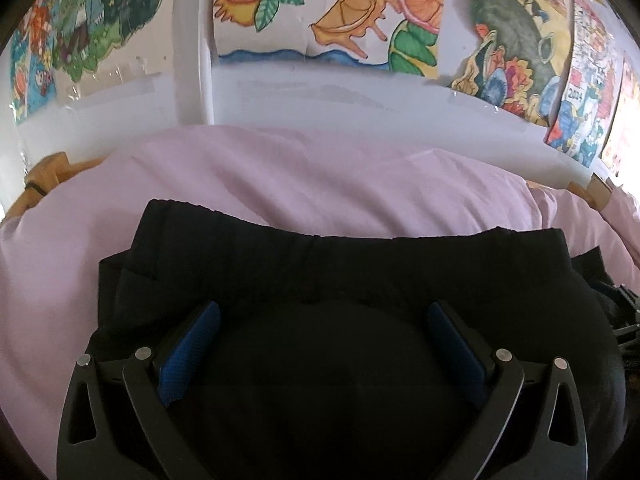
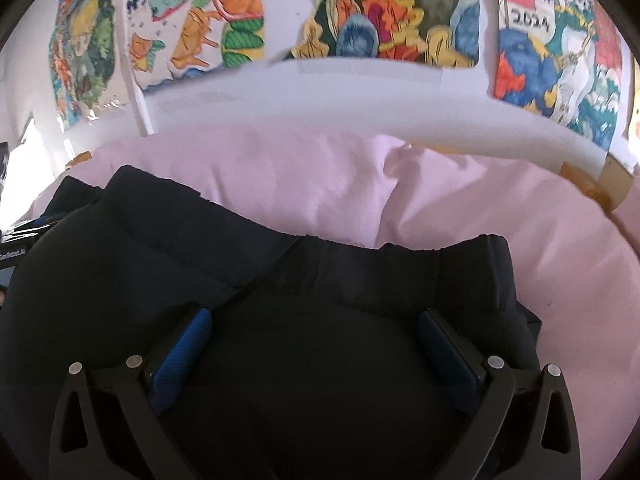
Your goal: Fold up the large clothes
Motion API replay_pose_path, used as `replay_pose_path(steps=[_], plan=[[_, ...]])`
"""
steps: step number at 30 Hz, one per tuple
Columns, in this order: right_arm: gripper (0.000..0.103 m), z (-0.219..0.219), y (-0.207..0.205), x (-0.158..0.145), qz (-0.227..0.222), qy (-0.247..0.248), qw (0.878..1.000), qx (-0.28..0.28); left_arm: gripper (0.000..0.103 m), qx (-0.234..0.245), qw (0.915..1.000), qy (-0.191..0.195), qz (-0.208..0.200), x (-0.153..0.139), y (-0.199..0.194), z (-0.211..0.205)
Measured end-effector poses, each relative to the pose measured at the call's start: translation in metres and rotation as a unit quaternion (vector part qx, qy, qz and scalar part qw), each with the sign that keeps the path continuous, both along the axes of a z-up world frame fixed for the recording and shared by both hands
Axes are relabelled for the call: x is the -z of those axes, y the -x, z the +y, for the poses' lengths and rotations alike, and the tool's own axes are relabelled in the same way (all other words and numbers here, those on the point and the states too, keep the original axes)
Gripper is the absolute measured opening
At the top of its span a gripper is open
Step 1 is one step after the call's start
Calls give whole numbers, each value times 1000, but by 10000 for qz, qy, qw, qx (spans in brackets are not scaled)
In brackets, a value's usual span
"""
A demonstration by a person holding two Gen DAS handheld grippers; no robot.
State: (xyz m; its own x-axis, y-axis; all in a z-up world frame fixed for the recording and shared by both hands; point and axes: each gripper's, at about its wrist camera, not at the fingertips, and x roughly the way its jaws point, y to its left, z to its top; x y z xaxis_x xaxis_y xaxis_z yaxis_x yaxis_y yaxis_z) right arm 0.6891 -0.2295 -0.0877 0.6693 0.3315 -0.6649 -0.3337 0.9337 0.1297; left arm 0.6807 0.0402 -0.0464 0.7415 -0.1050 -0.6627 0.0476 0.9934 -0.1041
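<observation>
Garment: black clothing (image 1: 320,272), elastic waistband on far side, lies folded on pink sheet (image 1: 280,176), approx. centre of bed.
L gripper (image 1: 324,320): jaws spread wide, blue pads (image 1: 192,352) over the black fabric, nothing pinched betw. them.
R gripper (image 2: 316,320): jaws fully spread, pads (image 2: 184,356) over same garment, near its right end; nothing gripped.
Sheet: wrinkled, runs to far bed edge.
Bed frame: wood corner (image 2: 588,188) at far right.
Wall (image 1: 320,100): white, w/ colourful drawings (image 1: 340,12).
</observation>
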Motion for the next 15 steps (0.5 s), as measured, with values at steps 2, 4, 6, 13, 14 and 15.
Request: replay_pose_path(steps=[2,4,6,13,14,15], plan=[[103,1,-6,4,64,10,10000,14,102,-13,10000,13,-1,1,-1,2],[103,1,-9,6,91,32,9999,28,102,-23,10000,-3,-12,1,0,3],[103,1,-9,6,77,32,10000,36,102,-19,10000,-6,-40,1,2,4],[103,0,-2,5,-68,36,9999,73,102,-10,9999,-80,-145,0,5,-3],[103,-1,0,5,-104,20,9999,82,102,-7,9998,-80,-170,0,6,-3],[103,0,2,5,-129,9,9999,89,102,-4,9998,-79,-188,0,6,-4]])
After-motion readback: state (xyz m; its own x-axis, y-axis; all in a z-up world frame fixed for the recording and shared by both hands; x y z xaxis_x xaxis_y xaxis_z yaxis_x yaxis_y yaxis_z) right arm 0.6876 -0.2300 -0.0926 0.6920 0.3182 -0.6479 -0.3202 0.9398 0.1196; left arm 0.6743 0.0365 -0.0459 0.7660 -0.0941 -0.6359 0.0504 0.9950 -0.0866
